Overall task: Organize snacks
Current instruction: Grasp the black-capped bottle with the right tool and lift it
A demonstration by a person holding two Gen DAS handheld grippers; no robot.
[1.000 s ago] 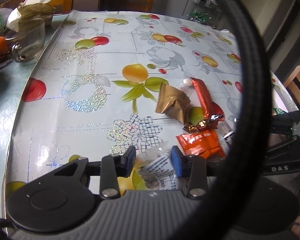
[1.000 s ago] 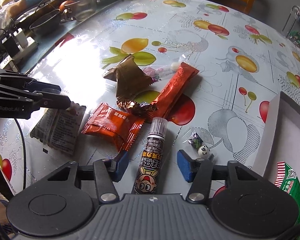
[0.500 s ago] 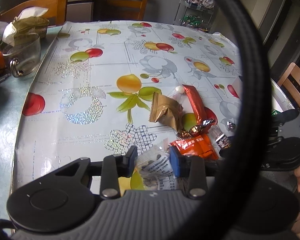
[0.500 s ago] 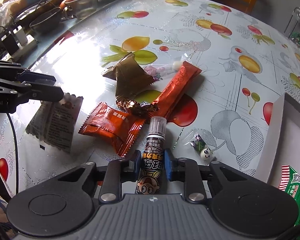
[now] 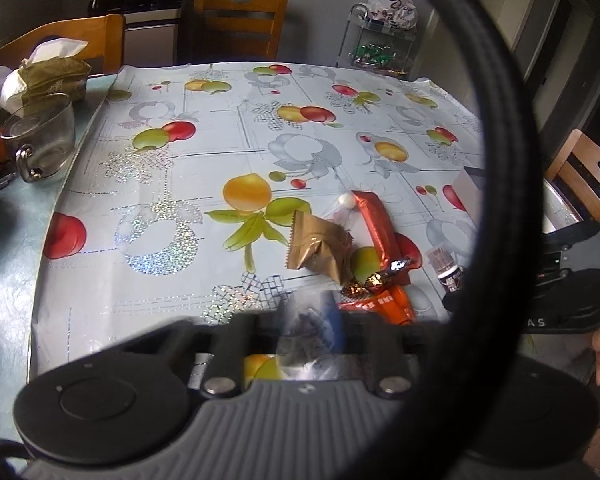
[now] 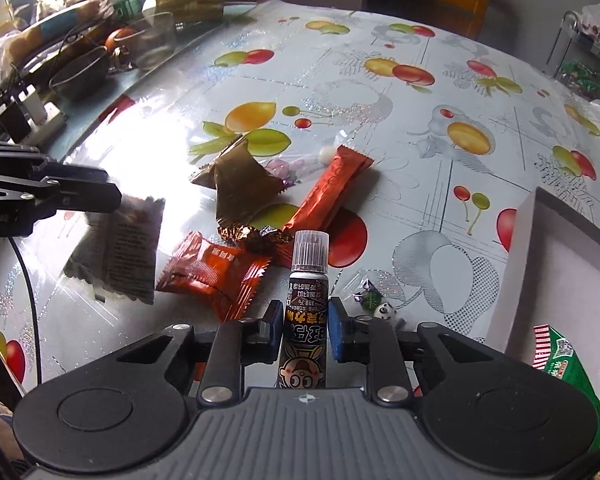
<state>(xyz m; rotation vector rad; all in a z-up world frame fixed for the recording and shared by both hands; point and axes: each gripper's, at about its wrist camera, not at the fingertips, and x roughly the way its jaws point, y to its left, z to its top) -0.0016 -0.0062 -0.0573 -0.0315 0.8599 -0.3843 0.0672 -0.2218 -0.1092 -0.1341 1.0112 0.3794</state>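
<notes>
My right gripper (image 6: 305, 320) is shut on a black candy tube (image 6: 305, 312) with a clear cap, lifted off the table. My left gripper (image 5: 306, 320) is shut on a clear printed snack packet (image 5: 300, 332), which hangs from it in the right wrist view (image 6: 116, 252). On the fruit-print tablecloth lie an orange packet (image 6: 212, 272), a long orange bar (image 6: 332, 188), a brown packet (image 6: 240, 180) and a gold-foil candy (image 6: 252, 234). They also show in the left wrist view, the brown packet (image 5: 318, 248) and the orange bar (image 5: 376, 224).
A white box (image 6: 556, 252) stands at the right with a green packet (image 6: 568, 376) by it. A small panda candy (image 6: 384, 312) lies near the right fingers. A glass cup (image 5: 40, 136), an orange and clutter sit at the table's left. Wooden chairs (image 5: 240, 20) stand behind. A black cable (image 5: 504, 160) crosses the left view.
My right gripper closed on the candy tube and raised it. My left gripper closed on the clear packet and lifted it off the table.
</notes>
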